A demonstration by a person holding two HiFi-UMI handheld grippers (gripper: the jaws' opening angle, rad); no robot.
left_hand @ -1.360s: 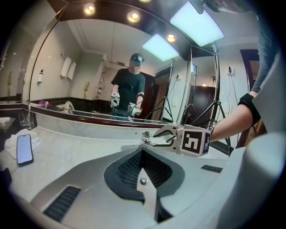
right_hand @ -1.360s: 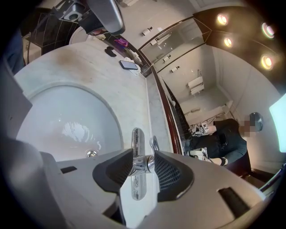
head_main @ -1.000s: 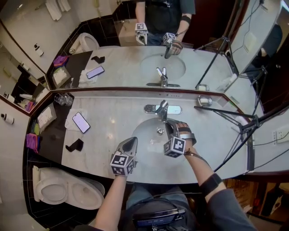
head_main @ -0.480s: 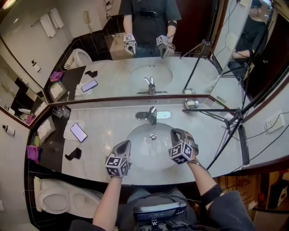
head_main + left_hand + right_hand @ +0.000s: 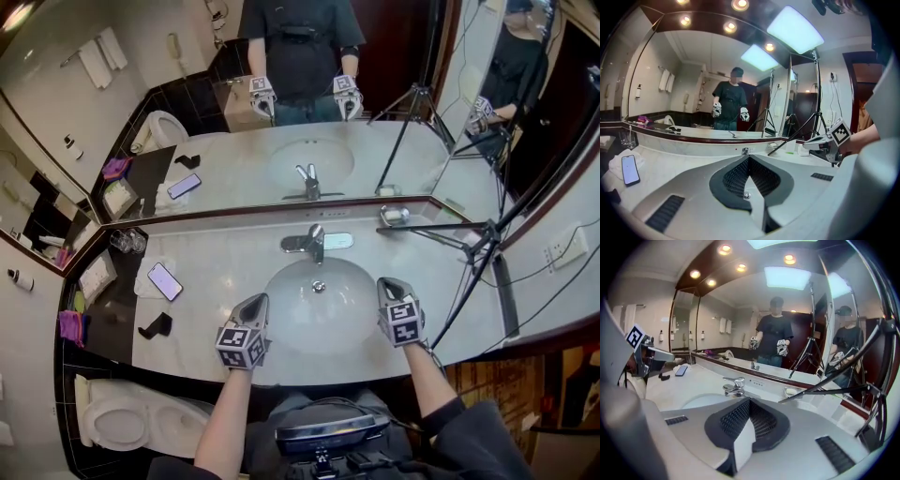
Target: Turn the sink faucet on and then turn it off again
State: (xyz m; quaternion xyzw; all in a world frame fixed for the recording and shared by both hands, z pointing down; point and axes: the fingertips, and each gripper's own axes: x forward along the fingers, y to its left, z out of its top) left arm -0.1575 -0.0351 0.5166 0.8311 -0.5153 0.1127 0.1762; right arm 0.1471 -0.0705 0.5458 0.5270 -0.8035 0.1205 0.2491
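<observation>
Nearest the person, the left tool hangs over the front edge of the pale marble tabletop, just left of the white oval sink basin. In the left gripper view the left tool has its jaws pressed together with nothing between them. The right tool is at the matching spot by the basin's right rim. Same deal in its own view: the right tool is closed up and empty.

I can't spot any water running or pooling in the basin.

Further back, the chrome single-lever faucet stands centred at the basin's far rim, well apart from both tools. In the right gripper view the faucet has its lever lying flat, with no stream under the spout, so I'd say it's off right now.

As for progress, nothing is touching the lever and both tools are parked at the front. To me that reads as either completely done or not started, and this moment alone doesn't say which. If it's done, nothing is left. If not, the whole job remains: reach the lever, lift it, then push it back down.

Off to the sides there's a dark smartphone on a white cloth at the left and a black tripod over the right end. Behind everything is the big wall mirror.
</observation>
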